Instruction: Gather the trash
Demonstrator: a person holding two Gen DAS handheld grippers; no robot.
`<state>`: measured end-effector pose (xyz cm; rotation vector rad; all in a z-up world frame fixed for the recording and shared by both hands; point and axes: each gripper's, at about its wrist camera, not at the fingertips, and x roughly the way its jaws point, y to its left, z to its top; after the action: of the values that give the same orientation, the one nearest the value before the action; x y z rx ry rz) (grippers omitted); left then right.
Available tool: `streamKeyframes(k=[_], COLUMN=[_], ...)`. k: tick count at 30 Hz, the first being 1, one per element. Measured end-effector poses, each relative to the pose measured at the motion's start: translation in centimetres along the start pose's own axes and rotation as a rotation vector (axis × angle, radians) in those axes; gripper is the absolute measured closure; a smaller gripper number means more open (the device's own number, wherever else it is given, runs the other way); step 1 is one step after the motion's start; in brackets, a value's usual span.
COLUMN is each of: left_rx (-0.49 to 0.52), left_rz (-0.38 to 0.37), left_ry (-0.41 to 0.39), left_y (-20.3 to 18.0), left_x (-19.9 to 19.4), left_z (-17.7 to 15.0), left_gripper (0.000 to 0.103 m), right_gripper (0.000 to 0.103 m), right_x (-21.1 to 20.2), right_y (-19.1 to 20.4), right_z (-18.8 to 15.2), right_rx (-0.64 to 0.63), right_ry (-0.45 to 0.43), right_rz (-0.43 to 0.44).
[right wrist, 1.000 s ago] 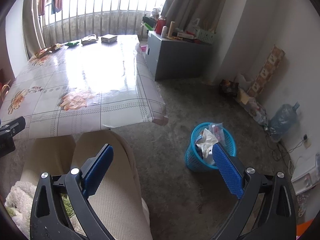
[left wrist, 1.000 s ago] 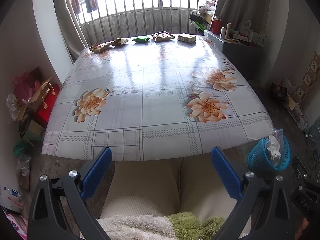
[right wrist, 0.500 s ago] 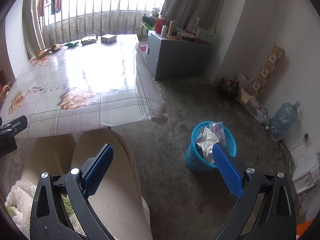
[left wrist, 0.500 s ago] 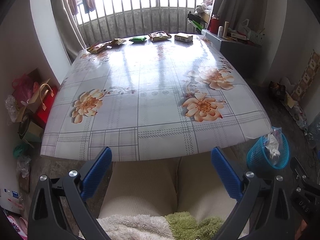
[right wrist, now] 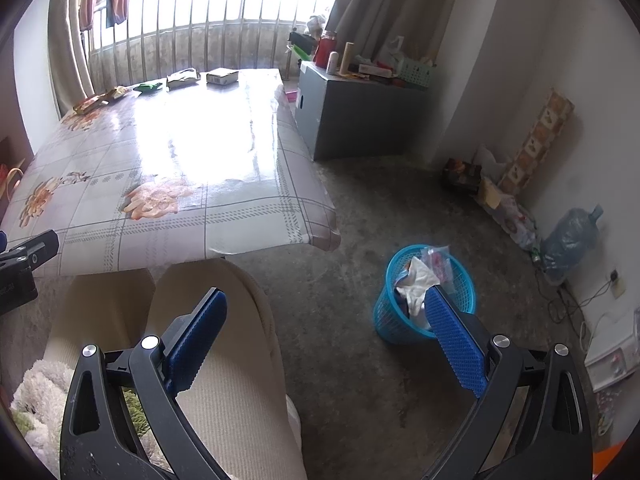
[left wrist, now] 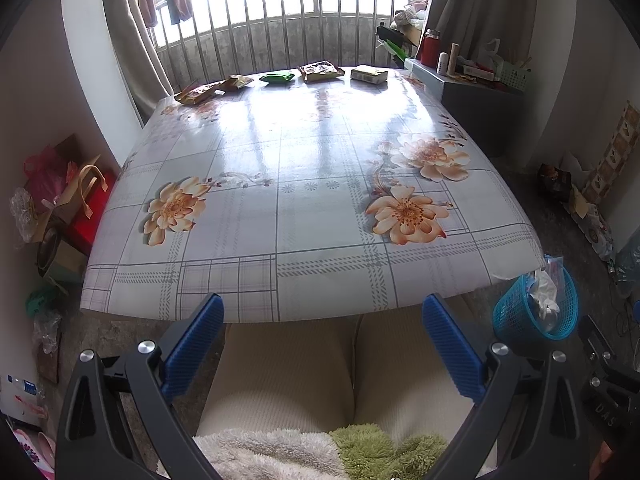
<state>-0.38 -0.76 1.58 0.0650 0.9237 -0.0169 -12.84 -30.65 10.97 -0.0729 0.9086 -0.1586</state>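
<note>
Left gripper and right gripper: fingers spread wide, empty, above person's lap. Wrappers along far tabletop edge. Bin on floor.

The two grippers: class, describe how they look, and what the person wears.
Both the left gripper and right gripper have black frames with triangular cut-outs, silver bolts and ribbed blue pads. The person wears cream ribbed trousers and a fluffy white-and-green top.
</note>
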Motion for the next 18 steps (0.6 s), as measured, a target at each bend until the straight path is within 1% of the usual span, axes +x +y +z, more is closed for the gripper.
streamKeyframes(k=[18], left_rx=[-0.004], left_rz=[0.002], left_ry=[0.001], left_y=[-0.04], left_x=[-0.13], left_z=[-0.01], left_gripper=[0.006], right_gripper=[0.008], right_x=[-0.09], right_y=[-0.03], right_z=[-0.02], right_rx=[0.001], right_ry=[-0.001], right_rz=[0.01])
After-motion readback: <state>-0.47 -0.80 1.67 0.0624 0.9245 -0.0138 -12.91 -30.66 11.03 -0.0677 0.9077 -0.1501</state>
